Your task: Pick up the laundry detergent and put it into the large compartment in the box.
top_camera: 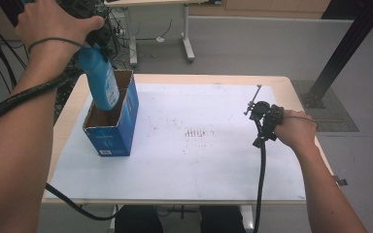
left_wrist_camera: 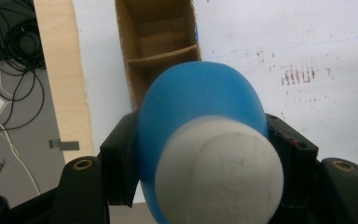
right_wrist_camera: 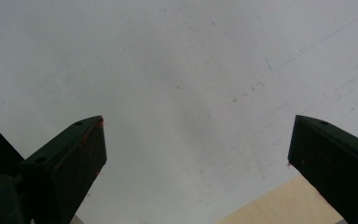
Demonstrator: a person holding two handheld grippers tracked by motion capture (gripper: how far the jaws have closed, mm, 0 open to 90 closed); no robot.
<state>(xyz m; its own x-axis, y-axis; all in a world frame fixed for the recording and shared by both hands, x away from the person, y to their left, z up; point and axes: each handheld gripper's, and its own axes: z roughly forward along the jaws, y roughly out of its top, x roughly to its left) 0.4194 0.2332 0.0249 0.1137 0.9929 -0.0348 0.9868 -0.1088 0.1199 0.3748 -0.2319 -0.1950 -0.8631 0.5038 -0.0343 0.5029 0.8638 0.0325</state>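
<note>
While the left gripper point(top_camera: 94, 41) clamps a blue bottle point(top_camera: 99, 77) just below its white cap point(left_wrist_camera: 219, 170), the bottle hangs tilted over the open top of a blue cardboard box point(top_camera: 111, 133), its lower end dipping inside the box's rim. From the left gripper view, the two black jaws press on either side of the bottle's neck, and beyond the bottle the brown inside of the box shows a cardboard divider point(left_wrist_camera: 163, 56) across it. That box stands at the left part of a white mat point(top_camera: 199, 160) covering the wooden table point(top_camera: 291, 92). Well apart, at the right side of the mat, the right gripper point(top_camera: 260, 107) rests with its jaws spread wide and nothing between them, facing the bare mat.
</note>
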